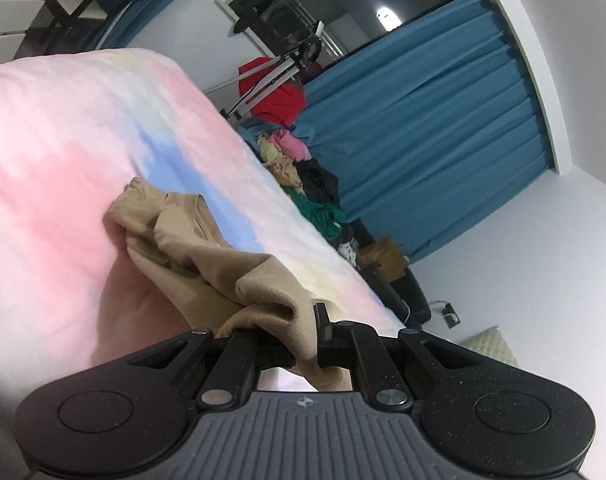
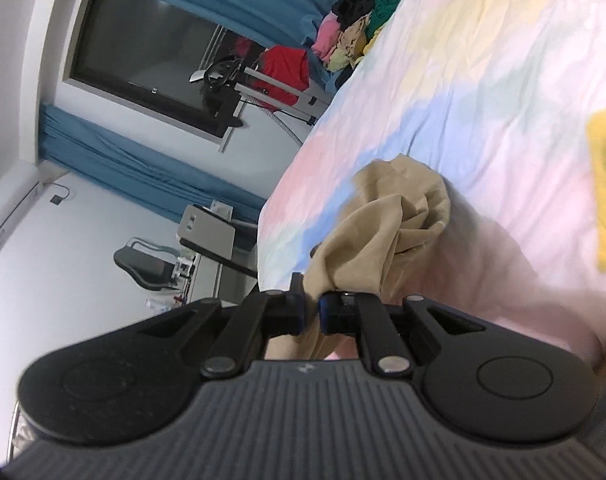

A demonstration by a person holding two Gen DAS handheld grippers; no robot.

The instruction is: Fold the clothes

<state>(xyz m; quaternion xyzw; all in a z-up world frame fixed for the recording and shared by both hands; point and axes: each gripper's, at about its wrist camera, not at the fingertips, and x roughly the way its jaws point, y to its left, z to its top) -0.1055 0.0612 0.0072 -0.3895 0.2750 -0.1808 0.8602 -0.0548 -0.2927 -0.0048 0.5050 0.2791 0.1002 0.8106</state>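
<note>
here the left gripper [image 1: 307, 344] and right gripper [image 2: 311, 312] are each clamped tight on an edge of the tan garment [image 1: 207, 252], which trails forward from both onto the pastel bedsheet [image 1: 63, 152].

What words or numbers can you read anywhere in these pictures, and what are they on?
No words or numbers can be read.
A small round mark sits on the left gripper, on its grey ribbed body: a sign, not letters.
A small mark sits on the right gripper body too: too blurred to read.
A marking on the white wall unit: too small to read.
The beige garment shows no label.
</note>
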